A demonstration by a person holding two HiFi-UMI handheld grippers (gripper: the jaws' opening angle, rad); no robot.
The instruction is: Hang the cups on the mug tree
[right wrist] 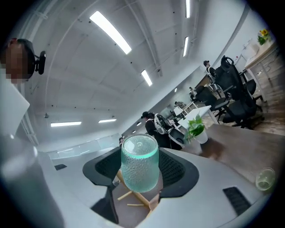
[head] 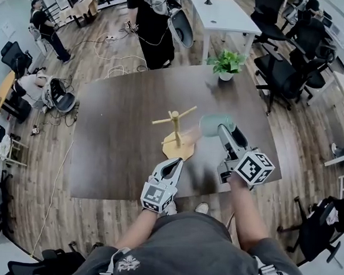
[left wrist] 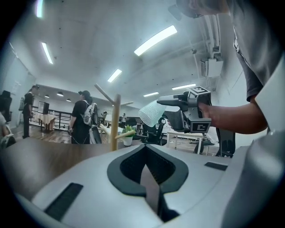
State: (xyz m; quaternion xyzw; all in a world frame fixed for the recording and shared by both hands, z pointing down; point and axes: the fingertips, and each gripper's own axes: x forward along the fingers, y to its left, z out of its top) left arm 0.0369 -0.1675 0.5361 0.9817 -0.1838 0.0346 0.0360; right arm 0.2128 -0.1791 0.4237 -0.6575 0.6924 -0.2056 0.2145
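Note:
A wooden mug tree (head: 174,127) with bare pegs stands on the dark table (head: 120,118), near its front edge. My right gripper (head: 222,129) is shut on a pale green dimpled cup (head: 216,124), held in the air just right of the tree's top. In the right gripper view the cup (right wrist: 140,162) fills the gap between the jaws, with the tree's pegs (right wrist: 133,196) behind and below it. My left gripper (head: 176,162) is shut with nothing in it, low at the tree's base on the near side. In the left gripper view the tree (left wrist: 115,120) rises ahead, with the cup (left wrist: 151,113) to its right.
A potted plant (head: 227,64) sits at the table's far edge. A person (head: 151,21) stands beyond the table, near a white desk (head: 224,17). Black office chairs (head: 282,77) crowd the right side. Cables lie on the wooden floor to the left (head: 58,173).

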